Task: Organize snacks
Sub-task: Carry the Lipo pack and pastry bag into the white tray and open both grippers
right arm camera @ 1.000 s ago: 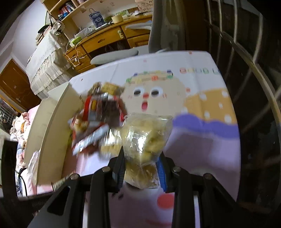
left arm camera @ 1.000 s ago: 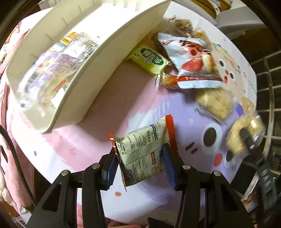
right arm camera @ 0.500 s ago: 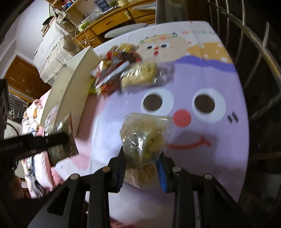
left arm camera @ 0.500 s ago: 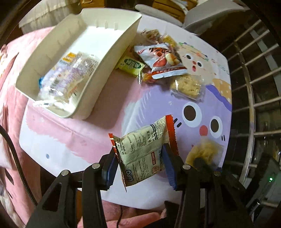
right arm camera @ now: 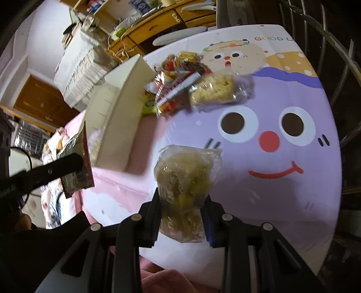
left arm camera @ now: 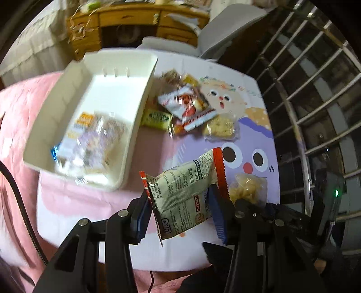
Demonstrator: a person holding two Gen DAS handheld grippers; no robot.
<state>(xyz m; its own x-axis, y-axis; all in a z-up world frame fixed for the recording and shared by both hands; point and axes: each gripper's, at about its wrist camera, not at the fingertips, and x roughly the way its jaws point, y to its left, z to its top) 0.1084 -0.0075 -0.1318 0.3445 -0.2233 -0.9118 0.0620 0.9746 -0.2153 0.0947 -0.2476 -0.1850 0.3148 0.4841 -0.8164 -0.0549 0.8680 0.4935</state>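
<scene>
My left gripper (left arm camera: 178, 210) is shut on a pale printed snack packet with red ends (left arm camera: 185, 196), held above the near part of the table. My right gripper (right arm camera: 181, 216) is shut on a clear bag of yellowish puffed snack (right arm camera: 185, 180); that bag (left arm camera: 248, 191) also shows just right of the left packet. In the right wrist view the left gripper's packet (right arm camera: 76, 157) hangs at the left. A white bin (left arm camera: 135, 108) stands on the left of the table with a wrapped purple pack (left arm camera: 90, 139) inside. A pile of snacks (left arm camera: 187, 106) lies beside its right wall.
The table wears a cartoon-face cloth (right arm camera: 270, 139). A clear pack of crisp rice cake (right arm camera: 216, 90) lies at the pile's right edge, a green packet (left arm camera: 156, 118) by the bin. A metal railing (left arm camera: 315, 90) runs along the right; a wooden desk (left arm camera: 135, 20) stands behind.
Both grippers have pulled back and up from the pile with their packets. The right gripper's bag has come close beside the left packet. The bin now looks smaller and farther.
</scene>
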